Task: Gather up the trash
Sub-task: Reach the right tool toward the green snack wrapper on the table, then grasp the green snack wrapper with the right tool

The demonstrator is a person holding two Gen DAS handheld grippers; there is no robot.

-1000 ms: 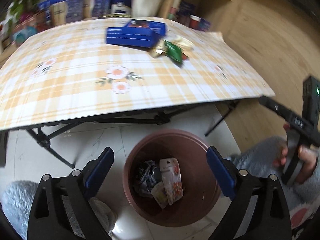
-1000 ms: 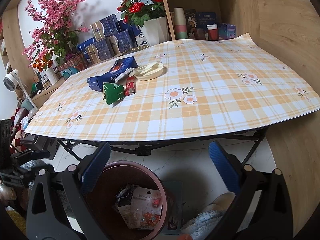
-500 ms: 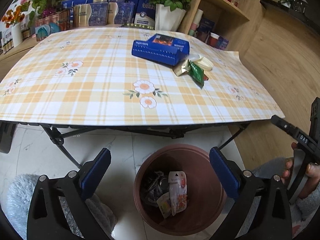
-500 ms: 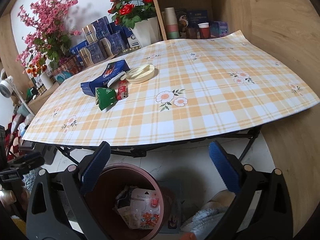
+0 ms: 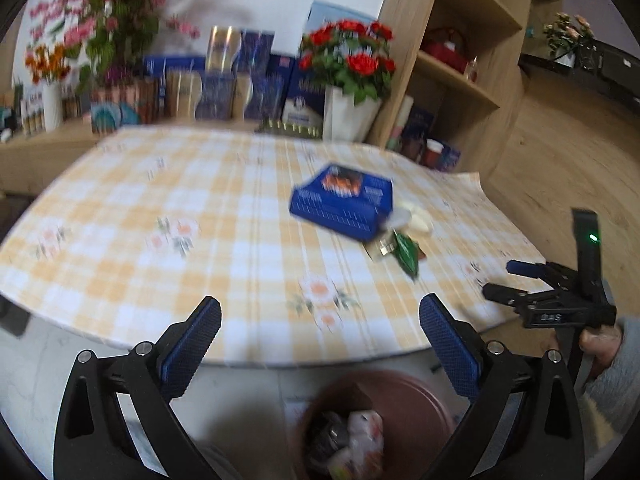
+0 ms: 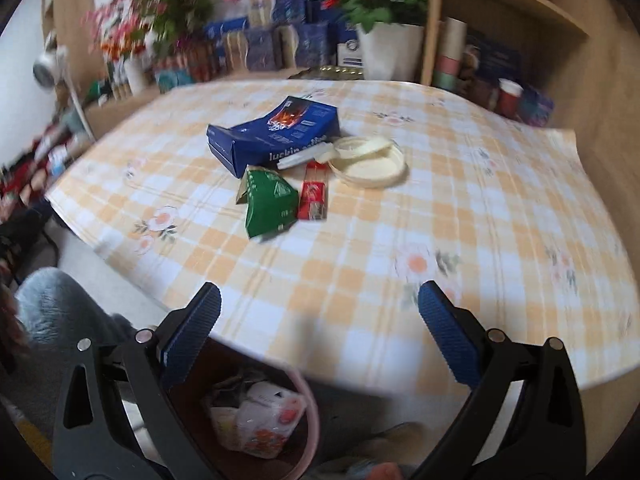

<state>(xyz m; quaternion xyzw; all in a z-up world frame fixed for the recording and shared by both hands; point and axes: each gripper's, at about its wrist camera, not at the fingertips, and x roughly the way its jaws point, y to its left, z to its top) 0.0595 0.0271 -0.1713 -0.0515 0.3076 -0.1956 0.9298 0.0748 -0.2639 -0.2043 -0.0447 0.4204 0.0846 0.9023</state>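
On the checked tablecloth (image 6: 460,208) lie a blue box (image 6: 276,138), a green packet (image 6: 270,200), a red sachet (image 6: 314,198) and a cream lid (image 6: 366,156). The blue box (image 5: 344,202) and green packet (image 5: 406,252) also show in the left wrist view. A brown bin (image 5: 404,408) with wrappers in it stands on the floor below the table edge; it also shows in the right wrist view (image 6: 308,412). My left gripper (image 5: 320,344) is open and empty above the bin. My right gripper (image 6: 320,340) is open and empty at the table's near edge, and shows in the left wrist view (image 5: 516,280).
Flower pots (image 6: 390,46), blue boxes (image 6: 280,40) and a wooden shelf unit (image 6: 500,40) stand behind the table. A wooden wall (image 5: 580,152) is to the right. White floor tiles (image 5: 36,380) lie under the table.
Both grippers have risen and tilted up from the bin toward the table top. The right gripper has moved closer to the trash pile. Both stay open and empty.
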